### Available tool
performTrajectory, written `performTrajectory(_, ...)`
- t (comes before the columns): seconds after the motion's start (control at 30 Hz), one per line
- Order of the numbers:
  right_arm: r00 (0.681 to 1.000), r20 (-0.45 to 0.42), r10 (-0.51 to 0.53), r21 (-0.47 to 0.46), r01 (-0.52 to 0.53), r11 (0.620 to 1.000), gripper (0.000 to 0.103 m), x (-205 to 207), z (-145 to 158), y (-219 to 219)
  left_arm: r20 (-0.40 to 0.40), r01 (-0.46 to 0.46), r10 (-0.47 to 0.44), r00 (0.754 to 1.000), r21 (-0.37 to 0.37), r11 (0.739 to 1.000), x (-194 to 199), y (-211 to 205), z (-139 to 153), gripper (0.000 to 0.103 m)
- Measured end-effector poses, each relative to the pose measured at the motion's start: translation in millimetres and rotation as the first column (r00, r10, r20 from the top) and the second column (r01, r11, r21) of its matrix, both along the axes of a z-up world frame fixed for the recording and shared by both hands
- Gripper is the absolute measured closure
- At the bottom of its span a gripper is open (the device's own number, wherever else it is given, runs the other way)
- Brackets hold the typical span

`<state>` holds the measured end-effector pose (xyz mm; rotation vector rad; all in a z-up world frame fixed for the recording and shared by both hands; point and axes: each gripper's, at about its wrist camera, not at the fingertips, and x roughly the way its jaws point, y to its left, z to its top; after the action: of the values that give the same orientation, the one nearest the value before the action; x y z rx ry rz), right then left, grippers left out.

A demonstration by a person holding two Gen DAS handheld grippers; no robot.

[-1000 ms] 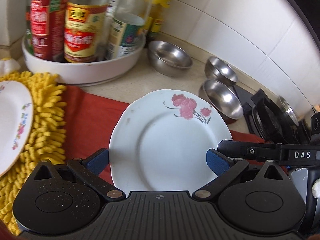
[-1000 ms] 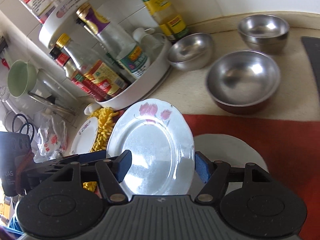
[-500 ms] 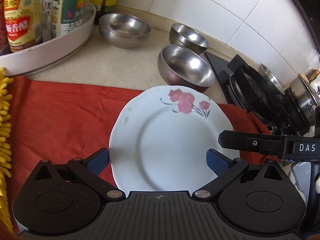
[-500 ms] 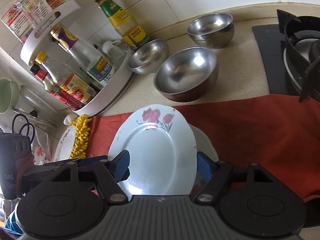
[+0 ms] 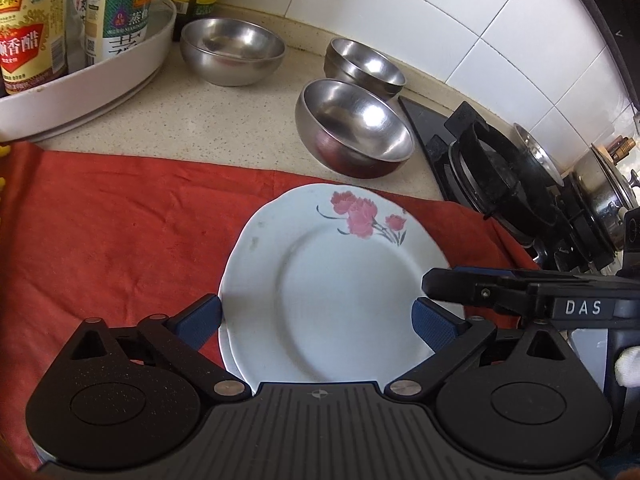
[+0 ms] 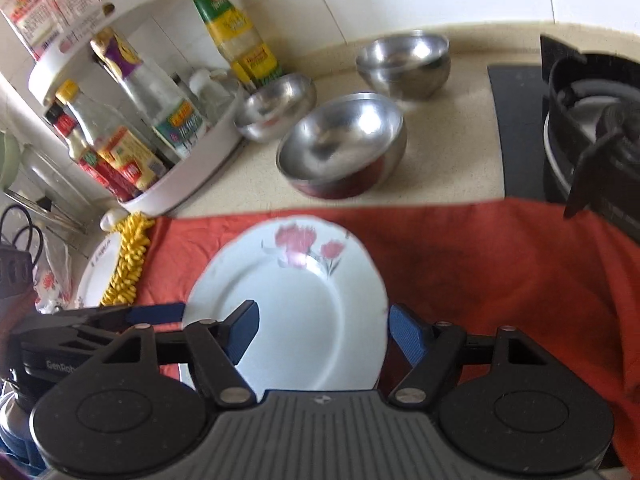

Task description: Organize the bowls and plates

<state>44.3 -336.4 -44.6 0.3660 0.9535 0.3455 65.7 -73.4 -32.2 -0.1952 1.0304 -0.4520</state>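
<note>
Left wrist: red cloth (image 5: 132, 216), speckled counter (image 5: 224, 120)

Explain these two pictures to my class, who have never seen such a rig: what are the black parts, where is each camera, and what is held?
There is no robot here. A person holds a pair of tongs in each hand, and a wide-angle camera on each looks along its fingers. One picture comes from the left tongs, the other from the right tongs. The black parts at the bottom are the tongs themselves. On the counter lies a red cloth. Behind it are steel bowls, a white rack of sauce bottles and a stove. The left tongs appear to grip a flowered plate, which sits over a second plate. The right tongs' blue pads stand either side of the same plate. Whether they press it is unclear.
</note>
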Motion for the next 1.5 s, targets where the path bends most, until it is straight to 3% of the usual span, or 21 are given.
performTrajectory(0.13, 0.999, 0.051, 0.014, -0.012, -0.014, 1.0, 0.032, 1, 11, 1, 0.008, -0.034, 0.034, 0.999, -0.004, 0.999, -3, 7, 3, 0.001)
performTrajectory(0.3, 0.995, 0.054, 0.081, 0.019, -0.083, 0.996, 0.032, 9, 10, 18, 0.018, -0.11, 0.11, 0.994, 0.0, 0.994, -10, 26, 8, 0.001)
performTrajectory(0.5, 0.977, 0.058, 0.206, 0.067, -0.209, 0.976, 0.032, 24, 9, 57, 0.036, -0.258, 0.257, 0.966, 0.017, 0.966, -26, 68, 16, 0.001)
performTrajectory(0.8, 0.919, 0.086, 0.385, 0.085, -0.392, 0.916, 0.032, 40, 15, 130, 0.049, -0.508, 0.506, 0.861, 0.016, 0.861, -53, 154, 26, 0.0)
performTrajectory(1.07, 0.886, 0.062, 0.46, 0.13, -0.464, 0.876, 0.031, 54, 15, 183, 0.074, -0.62, 0.618, 0.782, -0.009, 0.785, -62, 217, 36, 0.0)
performTrajectory(1.27, 0.866, 0.035, 0.498, 0.201, -0.494, 0.846, 0.031, 70, 13, 223, 0.023, -0.673, 0.682, 0.731, -0.137, 0.727, -60, 274, 33, 0.0)
performTrajectory(1.4, 0.859, 0.028, 0.511, 0.247, -0.501, 0.829, 0.031, 84, 11, 247, -0.029, -0.718, 0.73, 0.683, -0.214, 0.663, -54, 310, 23, 0.0)
performTrajectory(1.5, 0.856, 0.014, 0.517, 0.274, -0.501, 0.821, 0.031, 98, 8, 266, -0.067, -0.733, 0.743, 0.666, -0.242, 0.635, -50, 328, 14, 0.0)
